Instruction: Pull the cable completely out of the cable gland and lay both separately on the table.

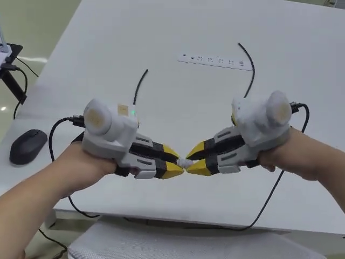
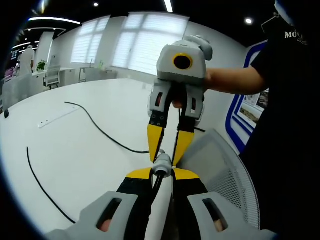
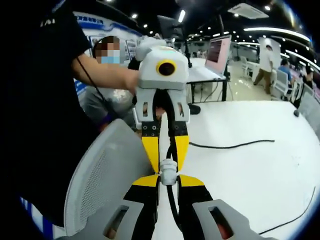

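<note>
The left hand-held gripper [image 1: 178, 162] and right hand-held gripper [image 1: 193, 158] have matt pale-grey plastic shells with black and yellow plastic jaw ends. The cable gland [image 1: 185, 162] is smooth whitish plastic with a faint sheen, and the cable [image 3: 173, 200] has a dull black, rubbery-looking sheath. The surface [image 1: 178, 32] is smooth, matt white, the mouse [image 1: 28, 145] matt black plastic, and the power strip [image 1: 215, 61] white plastic.

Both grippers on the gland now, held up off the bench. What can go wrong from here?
1. The left gripper and right gripper meet tip to tip at the cable gland. Little cable lies between them to pull on, so a grip may slip.
2. A mesh chair lies beyond the gland in both gripper views. If the gland pops free, it may miss the table.
</note>
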### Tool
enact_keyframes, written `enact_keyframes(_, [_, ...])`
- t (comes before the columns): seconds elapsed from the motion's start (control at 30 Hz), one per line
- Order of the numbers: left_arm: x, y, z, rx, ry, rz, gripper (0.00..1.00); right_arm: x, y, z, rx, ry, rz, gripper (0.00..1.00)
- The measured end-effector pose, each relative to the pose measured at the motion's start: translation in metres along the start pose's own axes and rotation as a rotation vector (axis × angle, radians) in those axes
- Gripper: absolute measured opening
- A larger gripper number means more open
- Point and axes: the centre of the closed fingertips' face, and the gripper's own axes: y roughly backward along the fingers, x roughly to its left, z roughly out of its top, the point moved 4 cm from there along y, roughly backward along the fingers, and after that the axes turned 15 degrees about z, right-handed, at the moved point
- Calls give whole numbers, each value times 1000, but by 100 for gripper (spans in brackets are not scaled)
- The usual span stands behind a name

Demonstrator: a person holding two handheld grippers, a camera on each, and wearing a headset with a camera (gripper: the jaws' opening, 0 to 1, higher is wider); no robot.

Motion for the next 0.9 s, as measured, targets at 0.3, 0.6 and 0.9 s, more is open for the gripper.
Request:
enact_keyframes(0.3, [4,-2,1,-6,51,7,15,-2,-1,-2,95,167,-180,8])
enact_keyframes(0.6, [6,-2,-1,-9,89,8,15,-3,-5,-2,154,241,-222,9])
enact_keyframes(0.9, [10,1,1,-16,85,1,15,-6,-4,2,145,197,-256,10])
